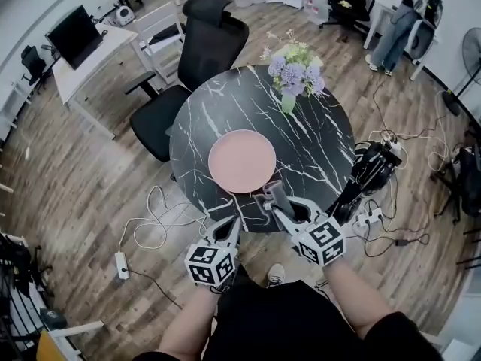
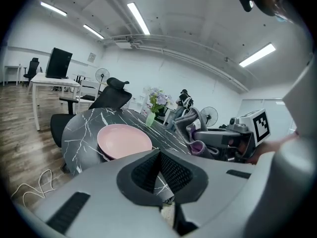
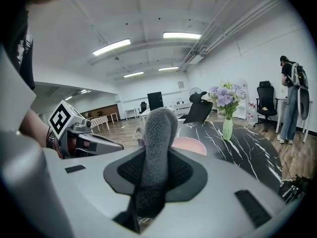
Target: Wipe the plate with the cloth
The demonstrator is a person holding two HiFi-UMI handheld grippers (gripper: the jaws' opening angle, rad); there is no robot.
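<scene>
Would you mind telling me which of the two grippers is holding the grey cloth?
The right gripper: its jaws are clamped on the grey cloth. The left gripper is shut with nothing between its jaws.

Bright ceiling strip lighting, fisheye-warped edges, blurred near foreground

What your own tools hide from you

In your right gripper view, the fuzzy grey cloth (image 3: 158, 128) clamped in your right gripper (image 3: 155, 168) covers the left part of the round pink plate (image 3: 192, 145). In your head view, that gripper and your left gripper (image 1: 231, 224) mask the near edge of the round black marble table (image 1: 323, 141). The top edge cuts off the standing person (image 1: 396, 22).
</scene>
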